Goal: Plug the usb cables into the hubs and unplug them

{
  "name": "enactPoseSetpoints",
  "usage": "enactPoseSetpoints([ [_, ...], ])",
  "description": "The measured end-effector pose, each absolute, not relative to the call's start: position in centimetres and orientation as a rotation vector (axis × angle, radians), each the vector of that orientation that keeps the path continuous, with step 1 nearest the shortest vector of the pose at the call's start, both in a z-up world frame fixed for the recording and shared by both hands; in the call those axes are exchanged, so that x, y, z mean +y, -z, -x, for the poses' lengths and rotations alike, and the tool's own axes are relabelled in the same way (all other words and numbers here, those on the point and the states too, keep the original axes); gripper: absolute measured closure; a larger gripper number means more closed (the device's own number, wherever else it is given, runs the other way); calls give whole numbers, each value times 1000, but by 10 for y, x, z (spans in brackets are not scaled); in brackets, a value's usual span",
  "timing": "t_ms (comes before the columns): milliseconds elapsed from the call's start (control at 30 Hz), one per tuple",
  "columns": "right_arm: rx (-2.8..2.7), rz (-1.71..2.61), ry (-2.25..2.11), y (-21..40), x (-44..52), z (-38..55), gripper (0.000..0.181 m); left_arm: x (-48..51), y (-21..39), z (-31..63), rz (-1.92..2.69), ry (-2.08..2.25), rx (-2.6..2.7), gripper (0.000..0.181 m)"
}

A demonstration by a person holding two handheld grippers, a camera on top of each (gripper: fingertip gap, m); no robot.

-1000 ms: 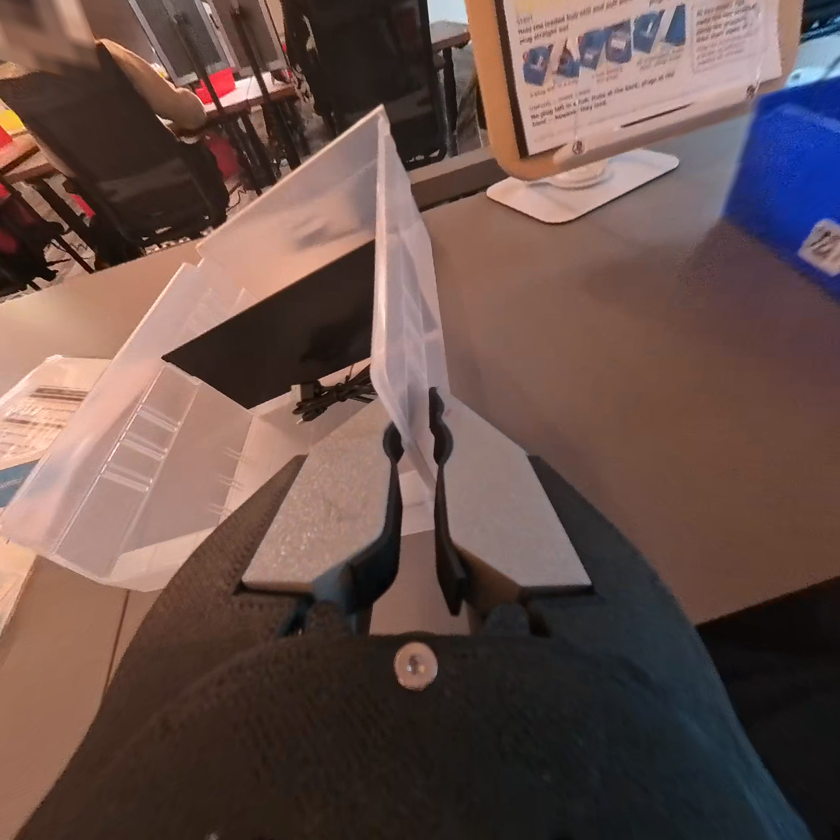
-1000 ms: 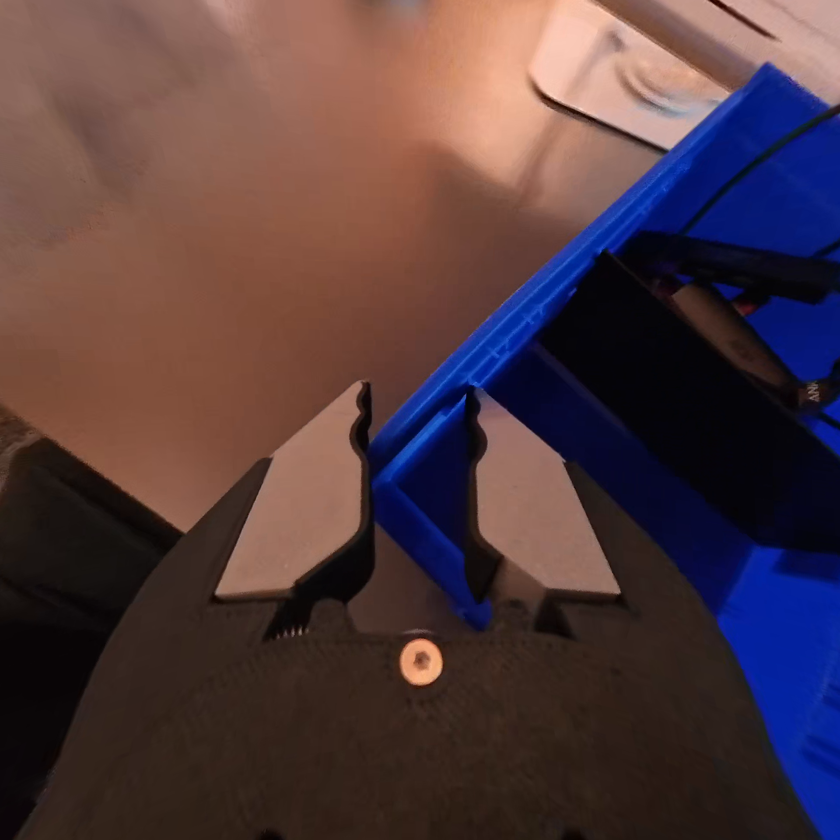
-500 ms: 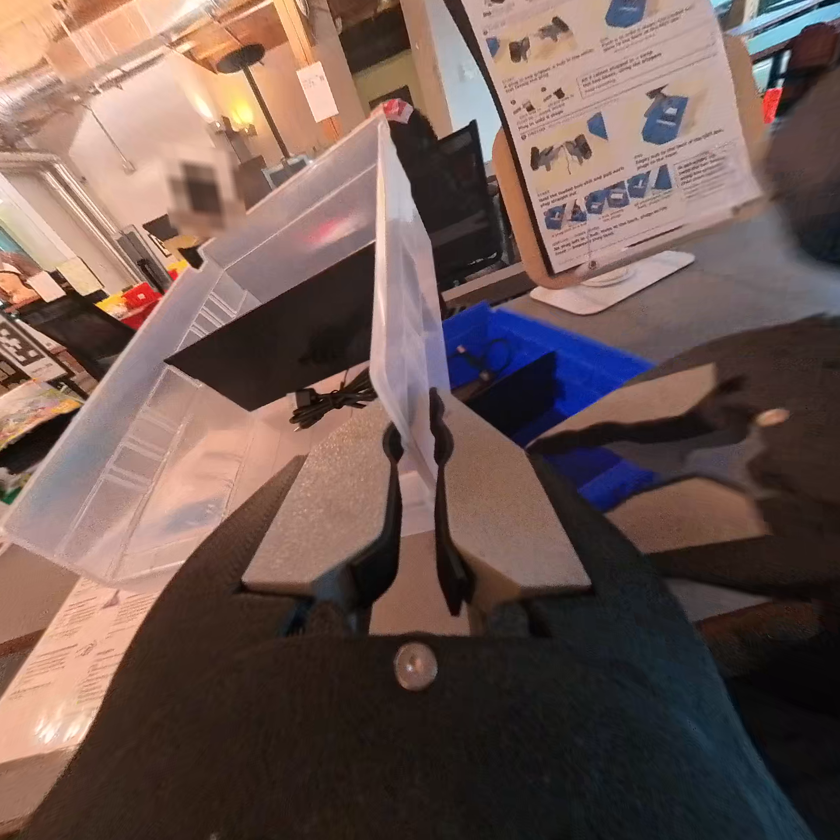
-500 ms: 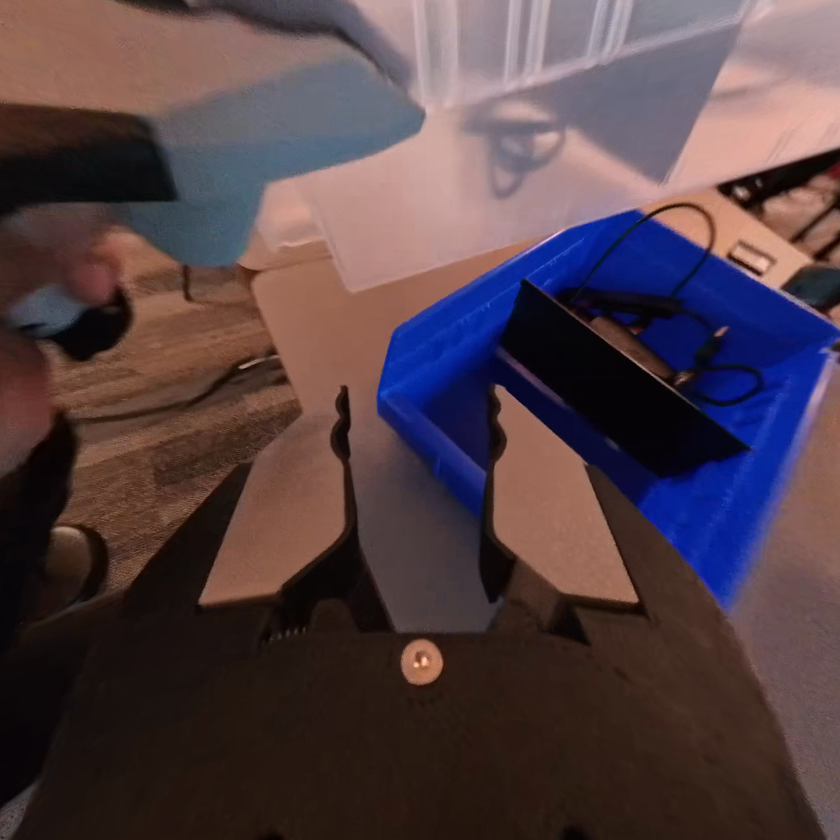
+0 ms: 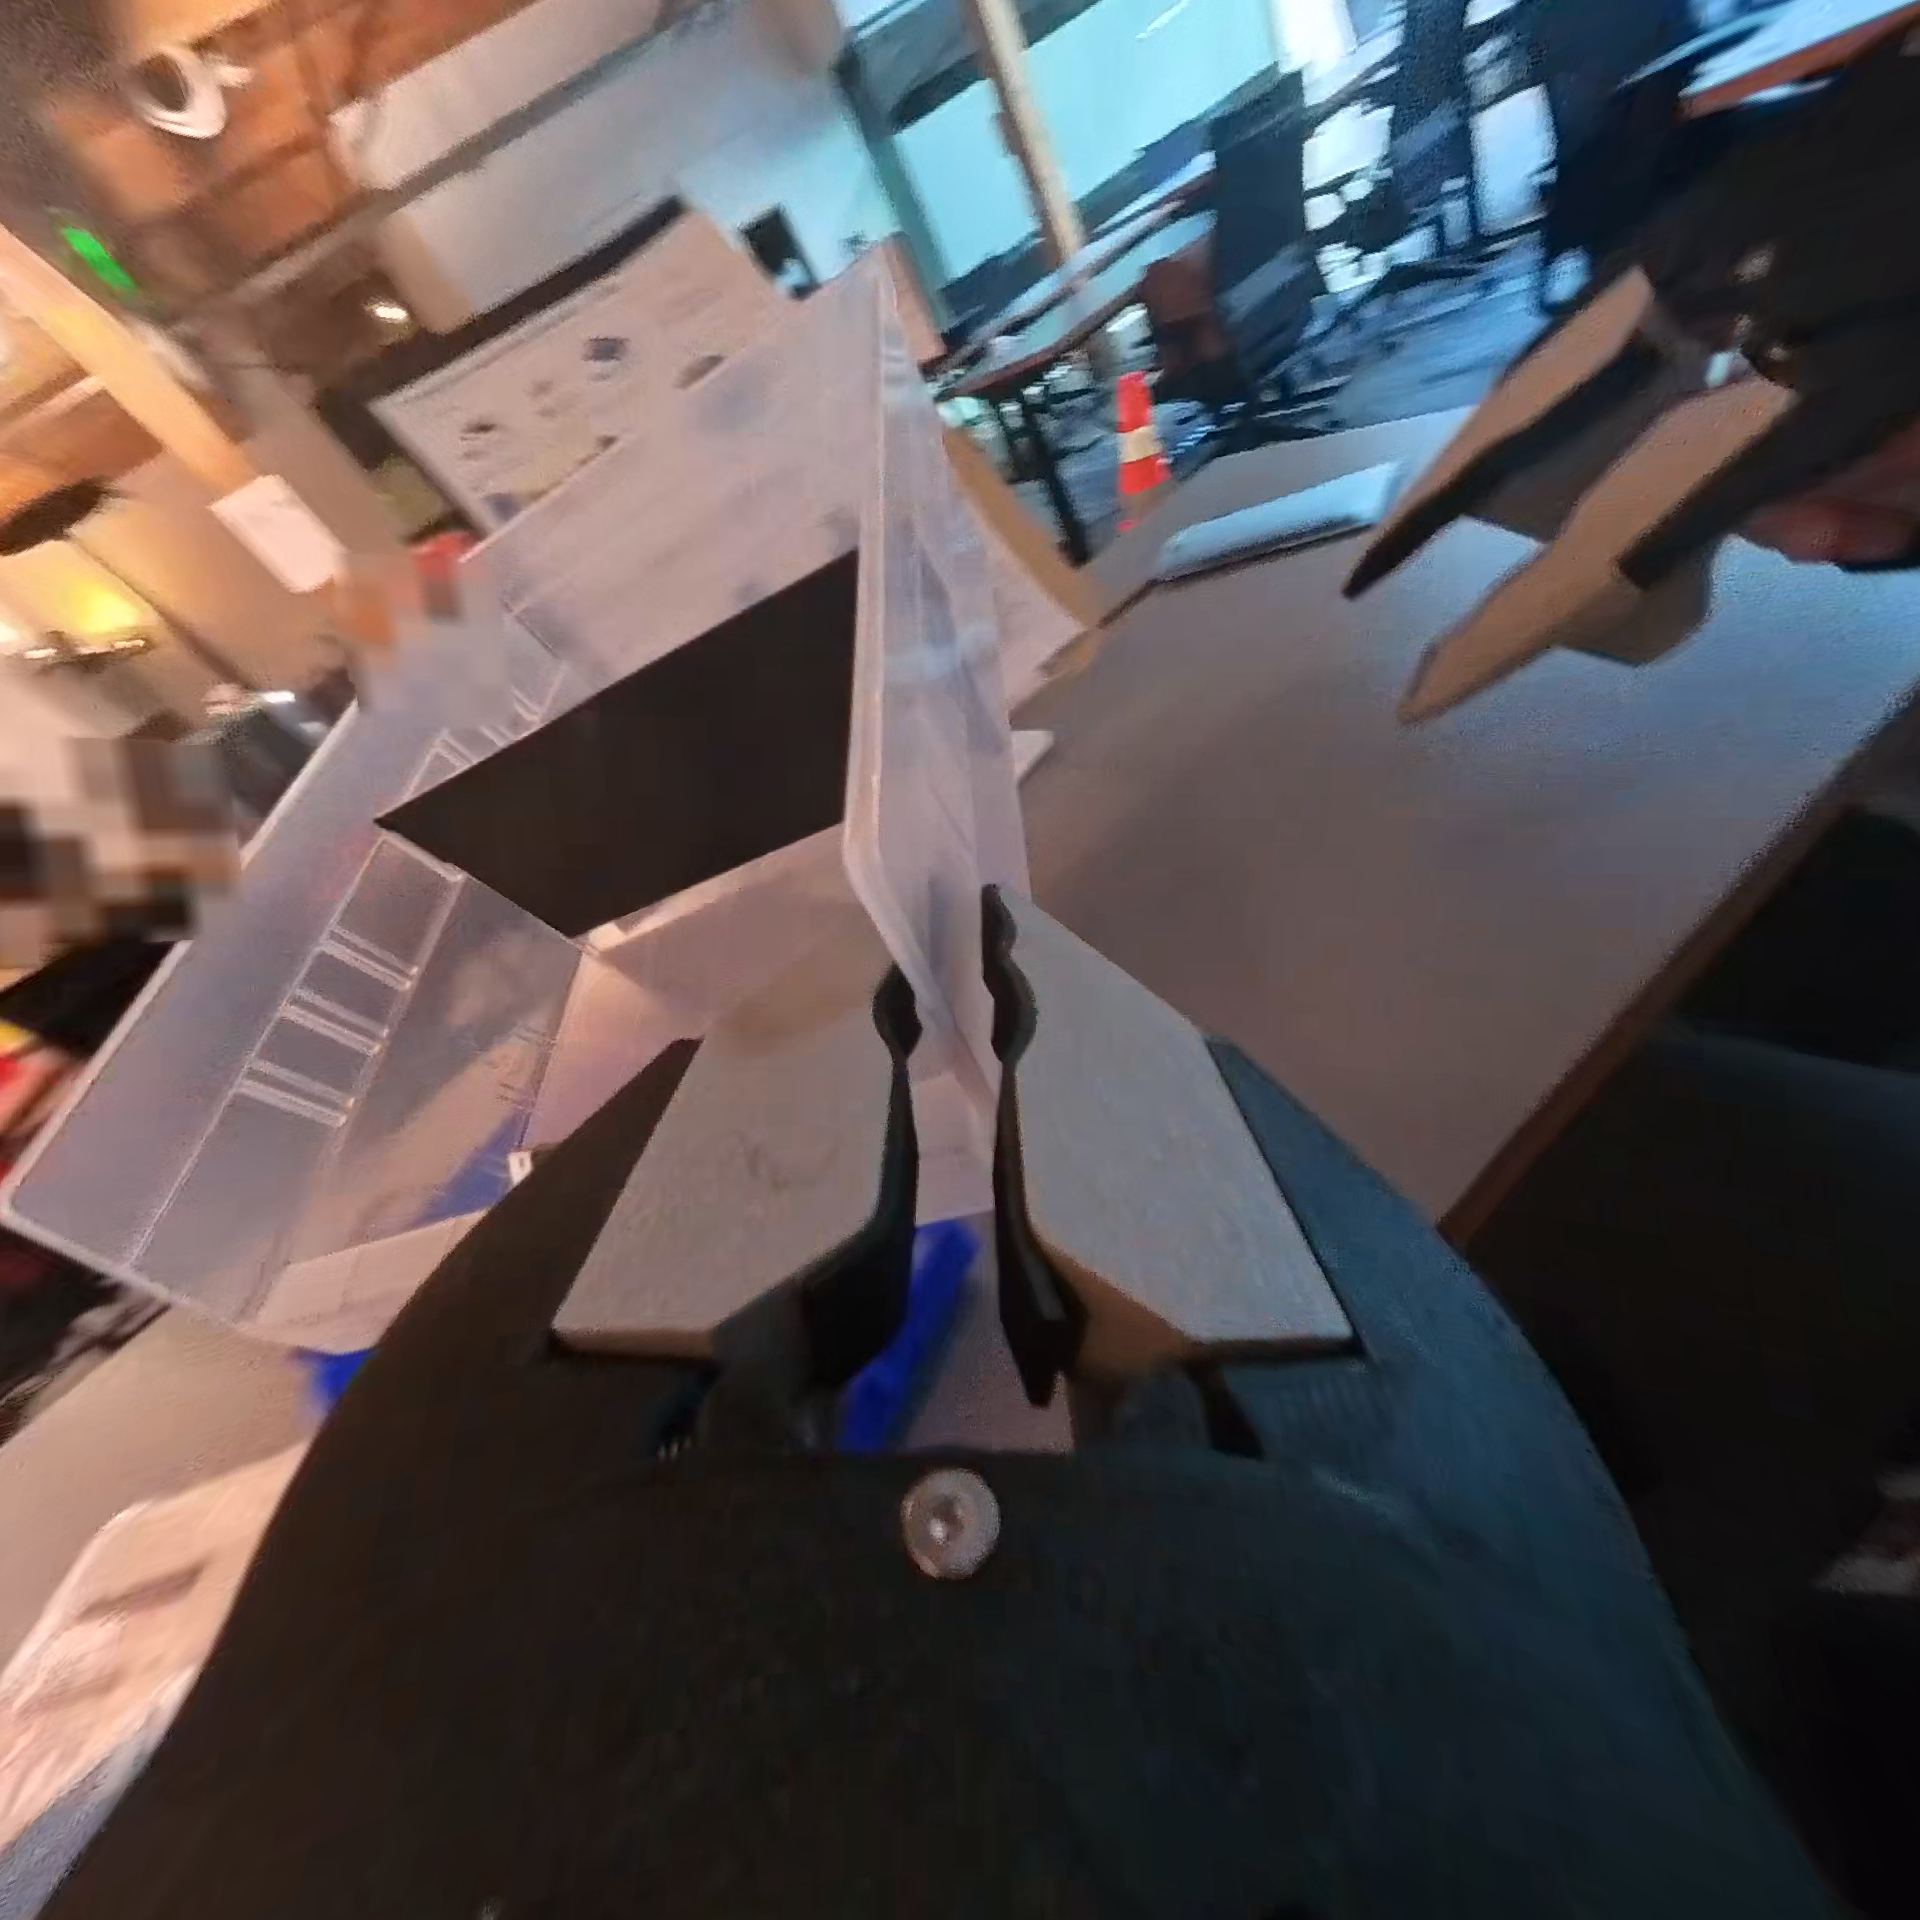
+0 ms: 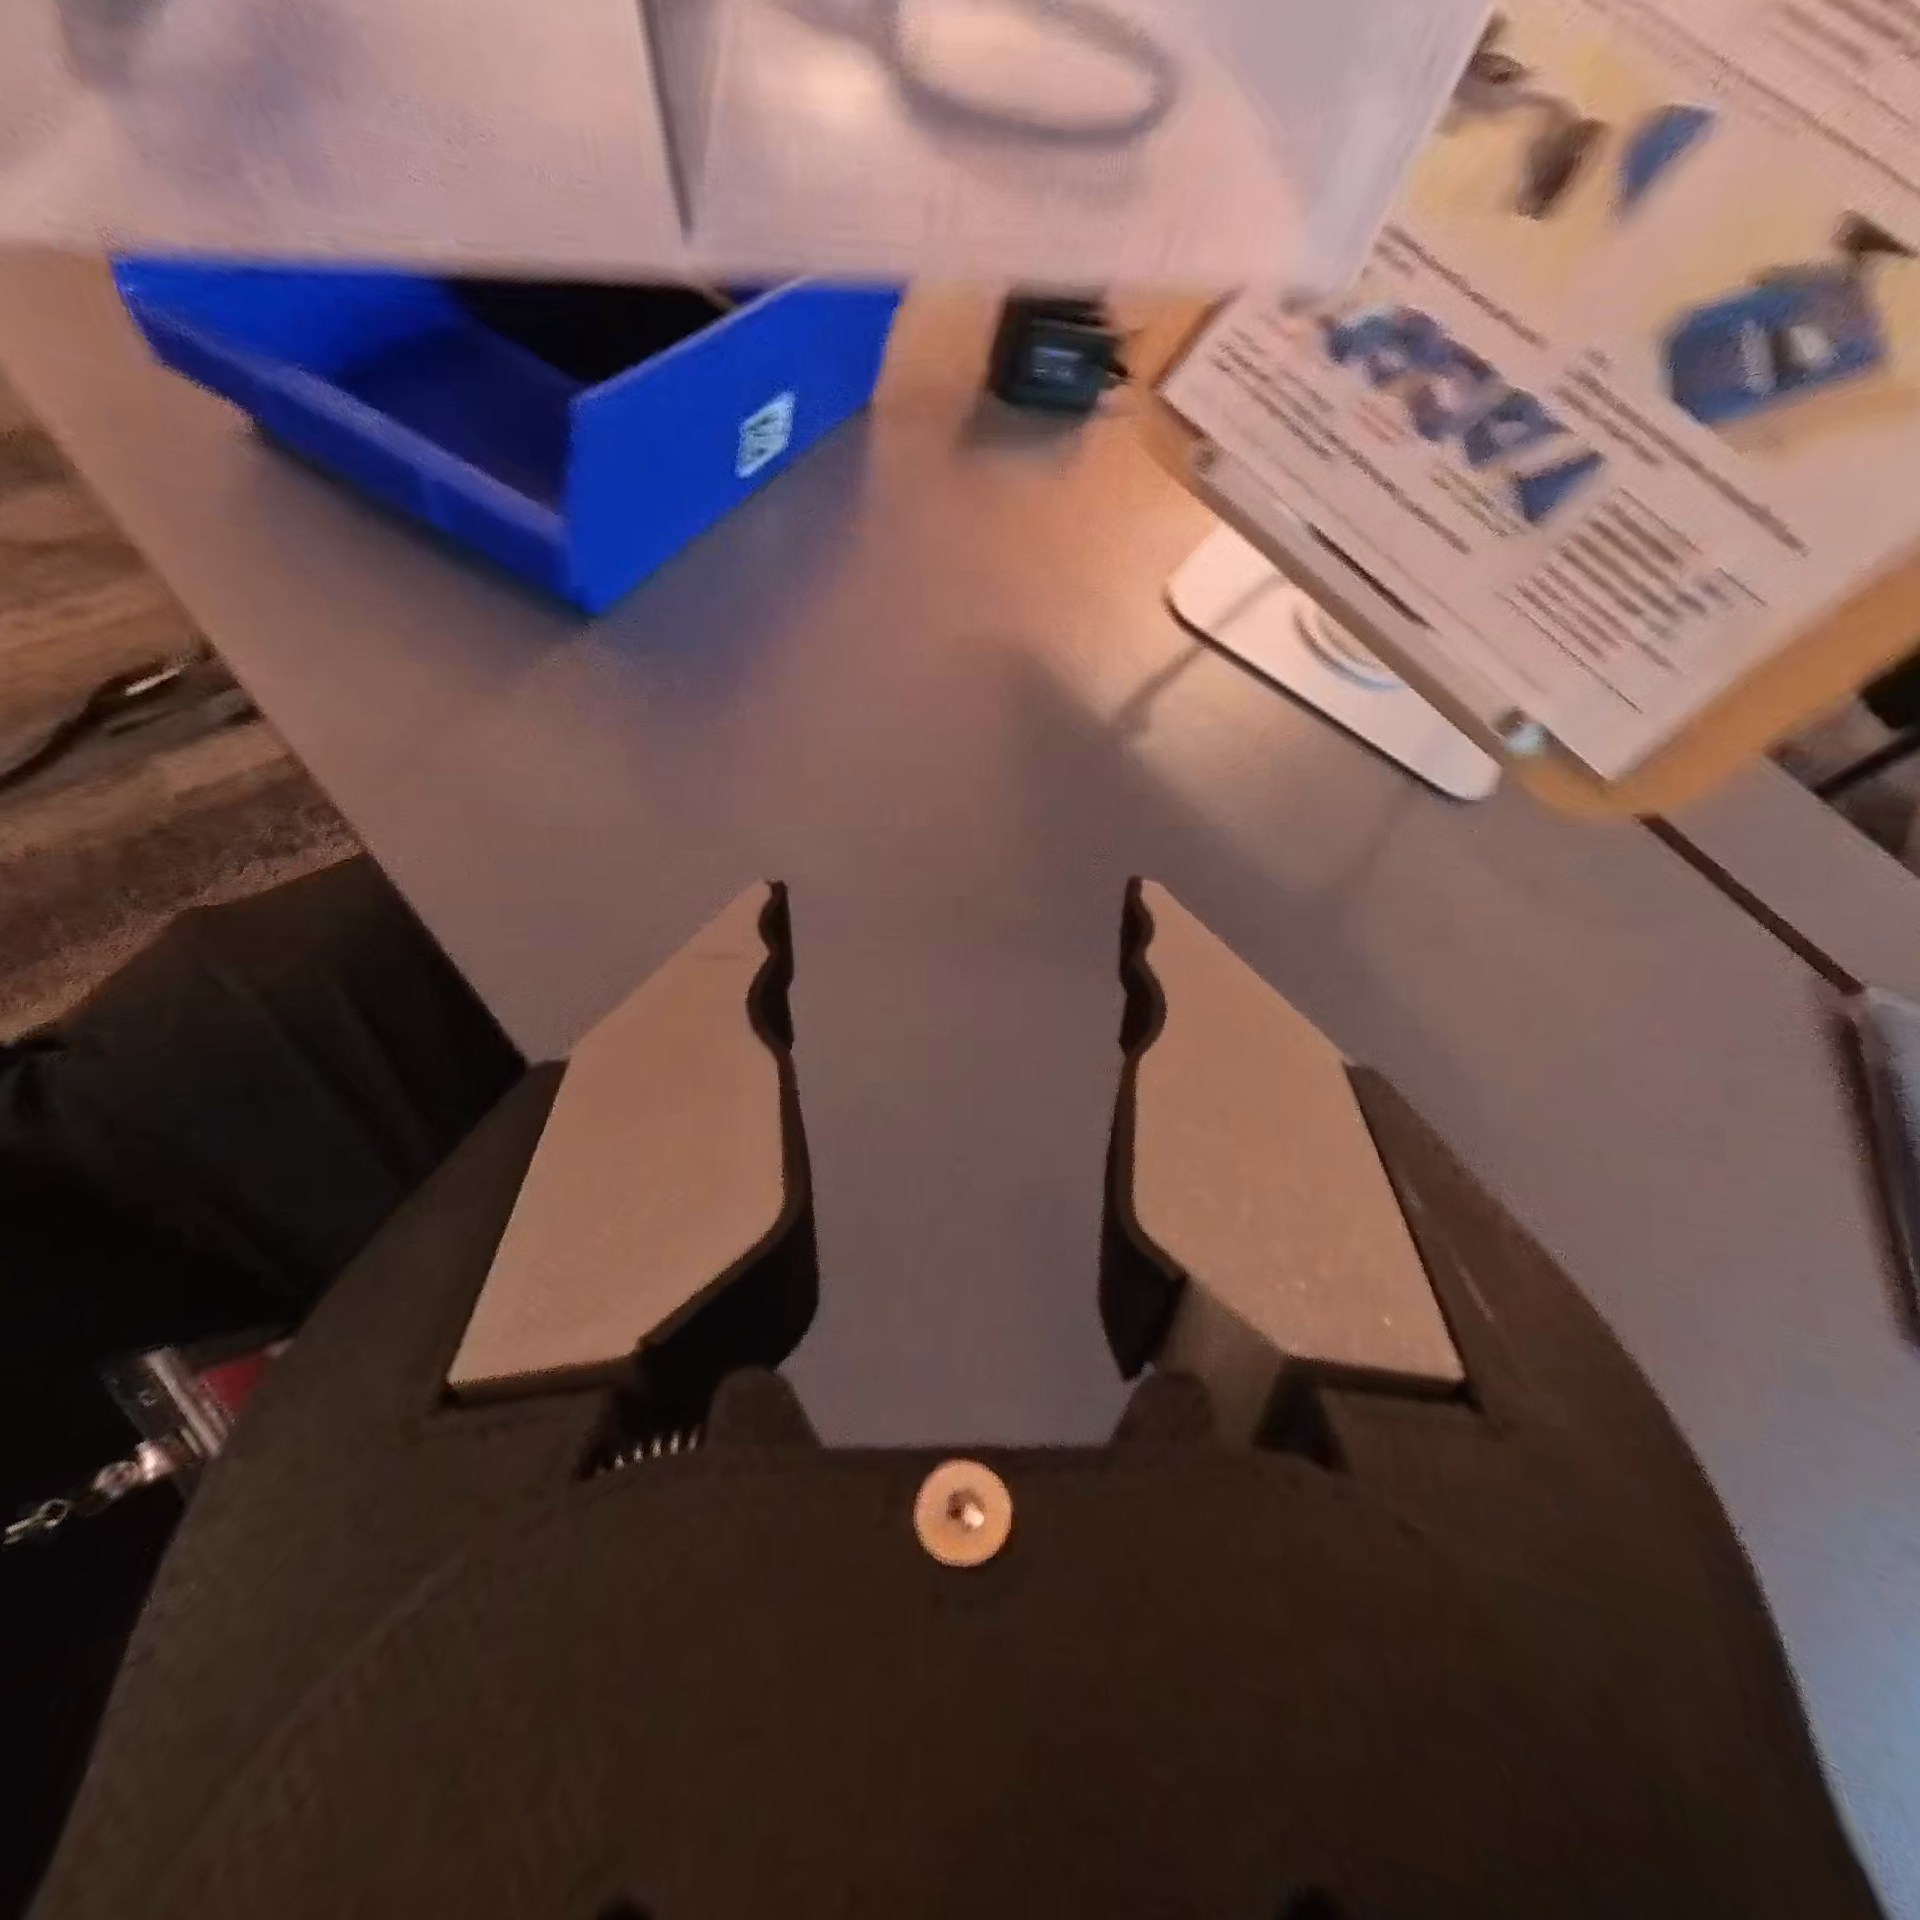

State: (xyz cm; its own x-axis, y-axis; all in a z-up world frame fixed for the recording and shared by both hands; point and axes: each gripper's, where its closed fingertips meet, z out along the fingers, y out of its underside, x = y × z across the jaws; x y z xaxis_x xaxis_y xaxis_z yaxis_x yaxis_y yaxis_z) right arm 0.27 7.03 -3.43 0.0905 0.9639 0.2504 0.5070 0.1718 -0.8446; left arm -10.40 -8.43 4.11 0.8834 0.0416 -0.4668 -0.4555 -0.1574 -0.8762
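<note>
Grey tabletop (image 6: 935,748) in a blurry office carries a blue bin (image 6: 582,436), with an instruction sheet on a stand (image 6: 1558,436) off to the bin's right and a small black hub-like block (image 6: 1055,358), too blurred to be sure, between them. Left hand-held gripper (image 5: 948,997) pinches the side wall of a clear plastic bin (image 5: 644,790), lifted above the blue bin and fitted with a black divider (image 5: 665,769). Right hand-held gripper (image 6: 954,966) is spread wide, empty, over bare tabletop in front of the blue bin; cables too blurred to place.
</note>
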Motion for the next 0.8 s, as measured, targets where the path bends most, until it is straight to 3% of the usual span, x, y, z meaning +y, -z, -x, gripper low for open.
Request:
enactPoseSetpoints([
  [267, -1299, 1473, -663, -16, 127, -81, 129, 31, 31, 3, 1800, -173, 554, 174],
  [533, -1424, 1494, -742, 9, 113, -66, 127, 109, 159, -51, 2059, -106, 676, 175],
  [700, -1493, 1550, -760, 31, 106, -52, 126, 83, 154, -38, 2076, -62, 643, 122],
  [800, -1598, 1552, -827, 45, 82, -38, 122, 54, 142, -8, 2102, -43, 556, 111],
])
